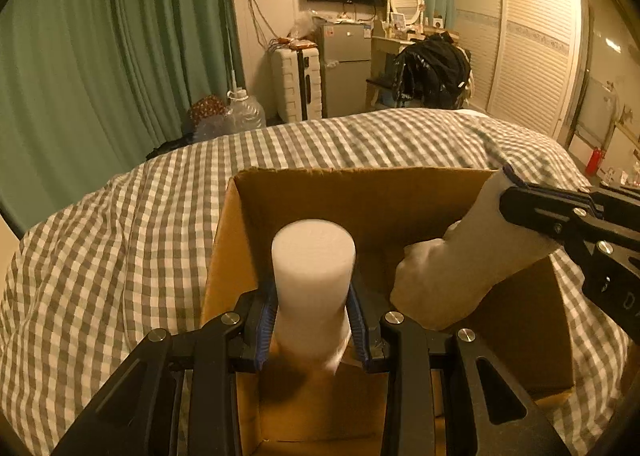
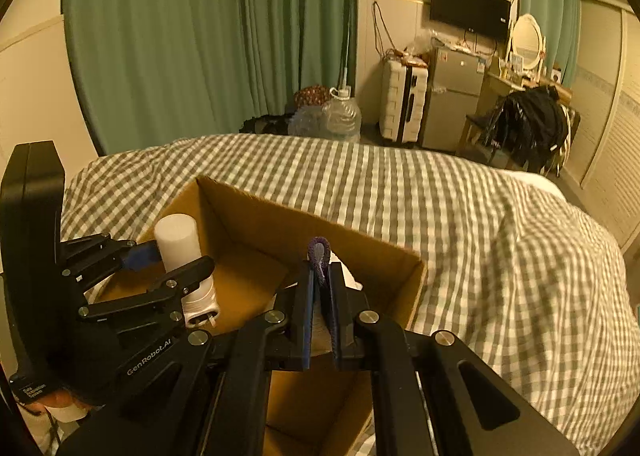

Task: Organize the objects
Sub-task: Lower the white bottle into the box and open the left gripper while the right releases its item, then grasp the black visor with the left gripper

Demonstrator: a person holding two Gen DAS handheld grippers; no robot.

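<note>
An open cardboard box stands on the checked bedspread; it also shows in the right wrist view. My left gripper is shut on a white cylindrical bottle, held upright above the box's left side; the bottle also shows in the right wrist view. My right gripper is shut on a white sock with a purple cuff. In the left wrist view the sock hangs from the right gripper into the box's right side.
The grey-and-white checked bed surrounds the box. Beyond it are green curtains, a white suitcase, a small fridge, a water jug, a chair with dark clothes and a wardrobe.
</note>
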